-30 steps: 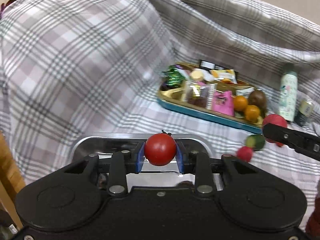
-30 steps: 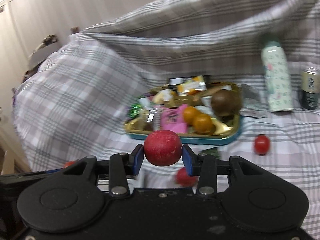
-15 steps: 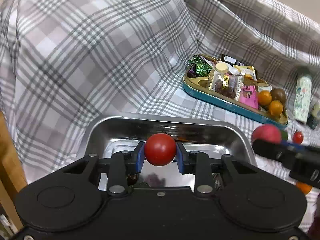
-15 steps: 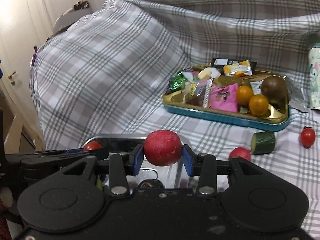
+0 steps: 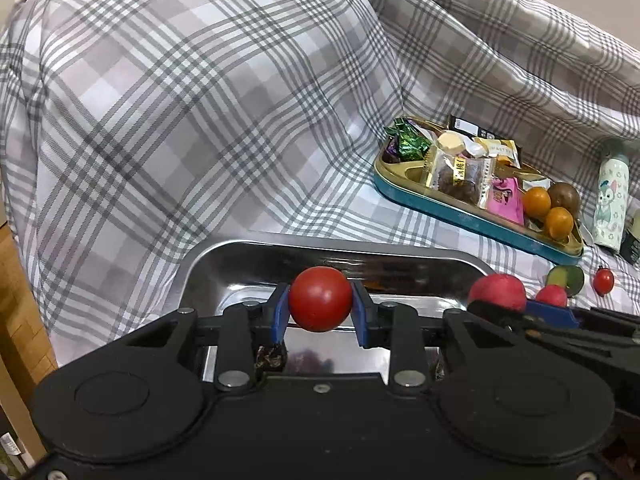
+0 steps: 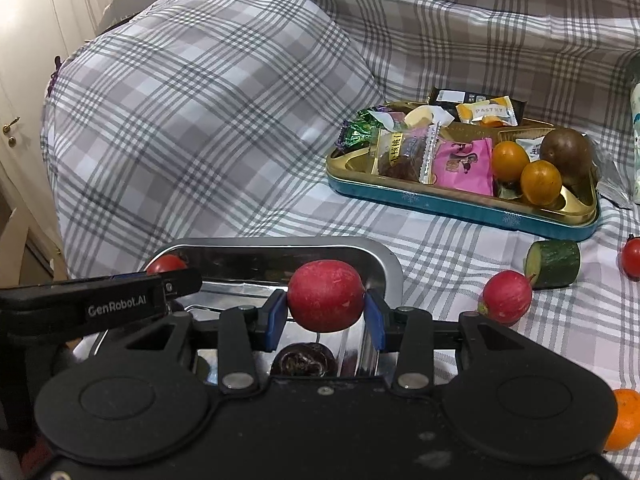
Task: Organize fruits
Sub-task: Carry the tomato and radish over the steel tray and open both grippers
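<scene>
My left gripper is shut on a smooth red tomato and hovers over a shiny steel tray on the plaid cloth. Over the same steel tray my right gripper is shut on a pink-red radish. In the left wrist view the right gripper and its radish show at the tray's right side. The right wrist view has the left gripper with its tomato at the tray's left. A dark wrinkled fruit lies in the tray.
A teal and gold tin with wrapped snacks, two oranges and a brown fruit stands at the back right. On the cloth lie a second radish, a cucumber piece, a small tomato and an orange. A printed bottle stands far right.
Both grippers have come in over the steel tray and lowered, each still holding its fruit. The right gripper has closed in beside the left one.
</scene>
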Demonstrator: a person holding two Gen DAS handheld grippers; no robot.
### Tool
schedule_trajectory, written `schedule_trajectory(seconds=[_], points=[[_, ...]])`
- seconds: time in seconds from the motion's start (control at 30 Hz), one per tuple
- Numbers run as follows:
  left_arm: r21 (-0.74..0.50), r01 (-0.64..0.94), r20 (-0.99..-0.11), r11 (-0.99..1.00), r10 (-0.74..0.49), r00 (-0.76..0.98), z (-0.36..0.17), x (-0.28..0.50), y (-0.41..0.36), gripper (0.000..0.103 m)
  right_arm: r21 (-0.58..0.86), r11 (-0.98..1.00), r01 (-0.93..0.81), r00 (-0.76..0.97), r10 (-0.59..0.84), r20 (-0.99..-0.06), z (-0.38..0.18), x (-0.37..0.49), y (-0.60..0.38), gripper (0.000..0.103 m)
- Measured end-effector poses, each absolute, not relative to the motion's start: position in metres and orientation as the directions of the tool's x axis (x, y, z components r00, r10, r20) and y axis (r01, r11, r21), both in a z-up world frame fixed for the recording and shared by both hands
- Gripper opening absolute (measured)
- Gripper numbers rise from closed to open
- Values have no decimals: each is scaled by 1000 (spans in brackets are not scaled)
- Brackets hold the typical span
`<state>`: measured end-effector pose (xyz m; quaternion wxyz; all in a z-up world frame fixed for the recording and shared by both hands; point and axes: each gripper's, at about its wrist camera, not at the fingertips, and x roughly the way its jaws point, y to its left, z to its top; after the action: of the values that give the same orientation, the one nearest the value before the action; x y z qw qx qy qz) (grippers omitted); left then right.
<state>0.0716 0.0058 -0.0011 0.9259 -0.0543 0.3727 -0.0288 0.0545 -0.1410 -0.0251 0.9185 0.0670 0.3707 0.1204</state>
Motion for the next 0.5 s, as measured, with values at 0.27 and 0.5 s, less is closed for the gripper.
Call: schedule_trajectory(seconds=[0.27,0.5], points=[[-123,27,-703,992,-106,703,-1,73,4,42,253,953,-169,695,297,-654,-24,61,-143,47],[-123,12,-712,992,-97,696,-2,74,5,42,254,952,-172,699,300,-649,-21,59,-145,47]])
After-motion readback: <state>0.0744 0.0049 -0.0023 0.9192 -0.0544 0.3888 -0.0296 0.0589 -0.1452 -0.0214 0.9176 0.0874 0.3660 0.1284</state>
